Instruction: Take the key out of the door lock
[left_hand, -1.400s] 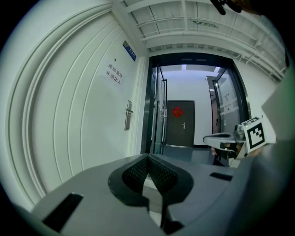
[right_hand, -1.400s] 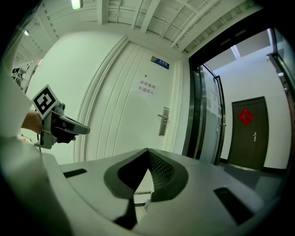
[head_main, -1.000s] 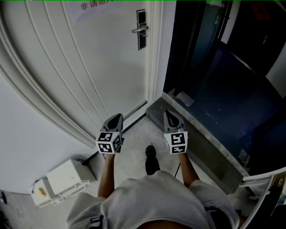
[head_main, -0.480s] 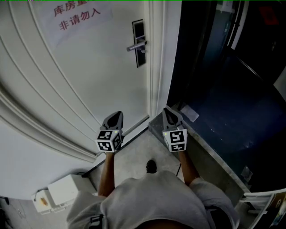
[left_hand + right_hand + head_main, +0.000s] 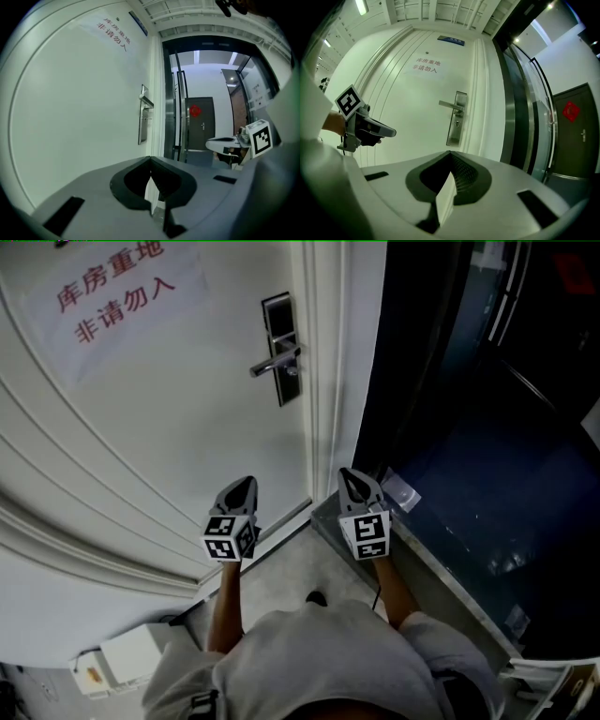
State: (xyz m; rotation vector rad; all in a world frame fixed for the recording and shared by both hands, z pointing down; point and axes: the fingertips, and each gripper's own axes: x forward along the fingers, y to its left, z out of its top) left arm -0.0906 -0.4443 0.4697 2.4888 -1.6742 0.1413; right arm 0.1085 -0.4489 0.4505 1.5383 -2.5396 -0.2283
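Observation:
The white door (image 5: 187, 427) carries a silver lock plate (image 5: 278, 348) with a lever handle (image 5: 272, 363). The right gripper view shows the plate (image 5: 457, 119) and a small dark spot under the handle (image 5: 456, 123); I cannot tell whether it is the key. My left gripper (image 5: 246, 482) and right gripper (image 5: 345, 472) hover side by side well below the lock, far from it. Both are shut and hold nothing. In the left gripper view the jaws (image 5: 151, 159) point at the door's edge and the plate (image 5: 144, 115) is seen edge-on.
A notice in red characters (image 5: 112, 296) hangs on the door. Right of the door frame is a dark glass front (image 5: 469, 427) above a stone sill (image 5: 417, 554). A white box (image 5: 131, 657) lies on the floor at lower left.
The lock plate has slid lower and grown larger in the head view as the person comes nearer the door. Both grippers keep their pose, shut.

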